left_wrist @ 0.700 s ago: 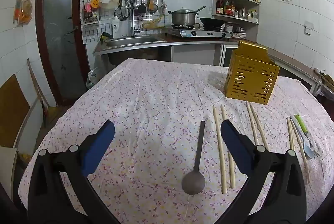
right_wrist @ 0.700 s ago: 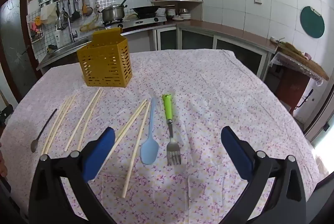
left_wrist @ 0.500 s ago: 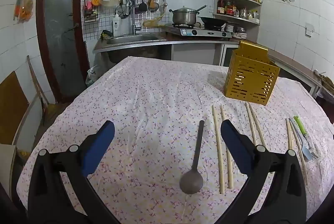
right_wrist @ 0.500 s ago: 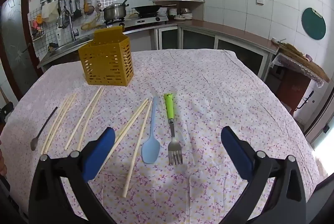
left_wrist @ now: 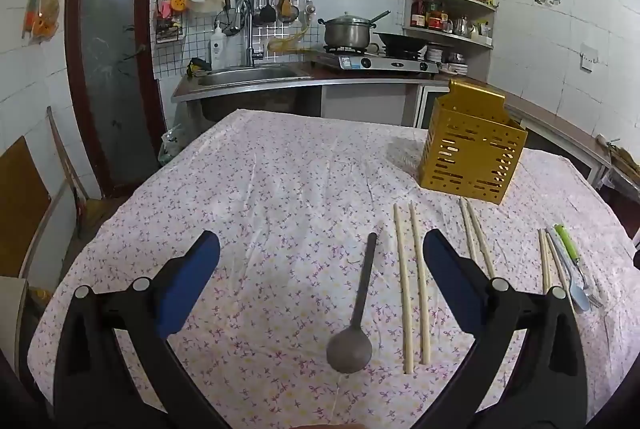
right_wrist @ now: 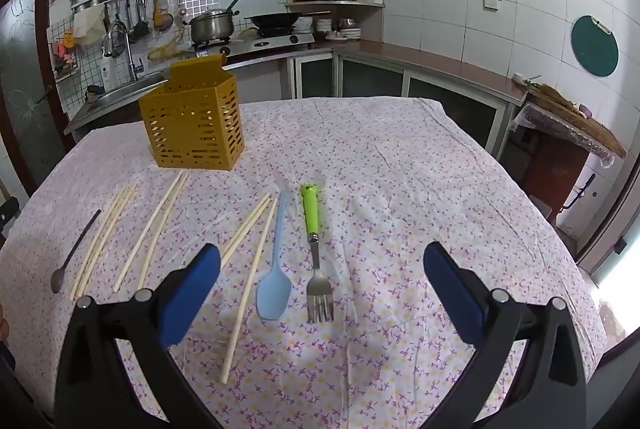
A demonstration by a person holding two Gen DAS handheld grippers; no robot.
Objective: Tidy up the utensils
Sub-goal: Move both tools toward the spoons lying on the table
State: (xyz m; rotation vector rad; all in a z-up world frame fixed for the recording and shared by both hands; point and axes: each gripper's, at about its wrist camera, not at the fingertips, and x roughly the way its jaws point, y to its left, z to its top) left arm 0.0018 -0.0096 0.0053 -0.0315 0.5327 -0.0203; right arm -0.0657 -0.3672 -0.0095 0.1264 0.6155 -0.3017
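Observation:
A yellow slotted utensil holder (left_wrist: 472, 153) (right_wrist: 194, 123) stands upright on the flowered tablecloth. In a row in front of it lie a dark metal spoon (left_wrist: 354, 313) (right_wrist: 72, 253), three pairs of pale chopsticks (left_wrist: 412, 281) (right_wrist: 148, 233), a light blue spoon (right_wrist: 276, 265) and a green-handled fork (right_wrist: 314, 245). My left gripper (left_wrist: 320, 261) hangs open above the cloth, with the dark spoon lying below and between its fingers. Open too, my right gripper (right_wrist: 320, 273) hovers over the blue spoon and the fork. Neither gripper holds anything.
The table (right_wrist: 420, 189) has cloth-covered edges at left, right and back. Behind it run a counter with a sink (left_wrist: 244, 75), a stove with a pot (left_wrist: 348, 33) and a wok, and a corner shelf. A door (left_wrist: 108, 69) stands at the left.
Both views have shifted slightly: the utensils sit a little lower and nearer in the frames. Both grippers stay open and nothing on the table has moved.

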